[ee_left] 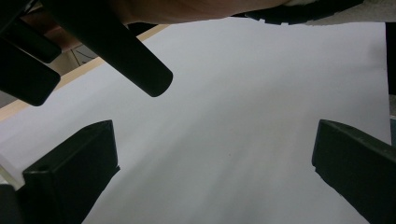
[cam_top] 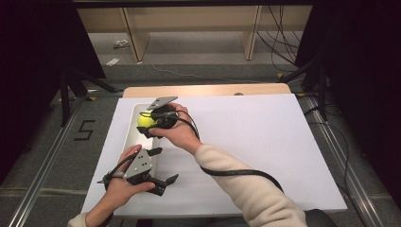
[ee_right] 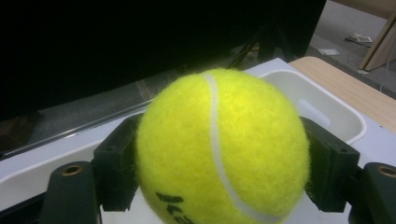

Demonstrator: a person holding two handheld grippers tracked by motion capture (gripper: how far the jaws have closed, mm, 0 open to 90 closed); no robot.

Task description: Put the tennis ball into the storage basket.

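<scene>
A yellow tennis ball (cam_top: 145, 121) (ee_right: 219, 140) sits between the jaws of my right gripper (cam_top: 146, 125) (ee_right: 219, 161), which is shut on it. The ball hangs over the far end of a long white tray (cam_top: 134, 137) (ee_right: 336, 109) at the left of the table. My left gripper (cam_top: 164, 165) (ee_left: 215, 172) rests near the table's front left, just in front of the tray. Its jaws stand wide open, pointing right over the white sheet (cam_top: 246, 142) (ee_left: 233, 116), with nothing between them.
The white sheet covers most of a wooden table (cam_top: 208, 90). The right forearm in a cream sleeve (cam_top: 246, 184) crosses the sheet from the bottom, with a black cable (cam_top: 236, 172) over it. Tripod legs (cam_top: 66, 90), floor rails and wooden shelving (cam_top: 189, 23) surround the table.
</scene>
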